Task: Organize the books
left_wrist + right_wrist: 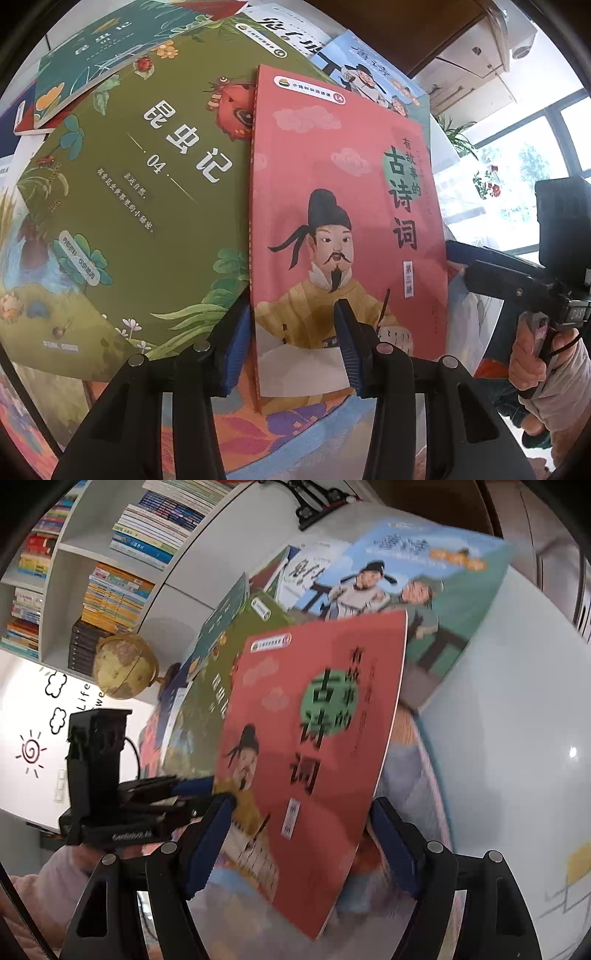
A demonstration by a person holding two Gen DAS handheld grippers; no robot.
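Pink poetry book (347,206) lifted off pile, tilted over olive insect book (140,206). Left gripper (293,325) clamps its spine-side bottom corner, pointing steeply down. Right gripper (301,834) straddles free edge, jaws wide, pads not pressing. Advice: close right on edge before left releases; keep cover from bowing.

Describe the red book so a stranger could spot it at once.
Start at the pile of books on the white table. The red book sits on top, beside the green book. Only its cover shows a bearded man in a yellow robe.
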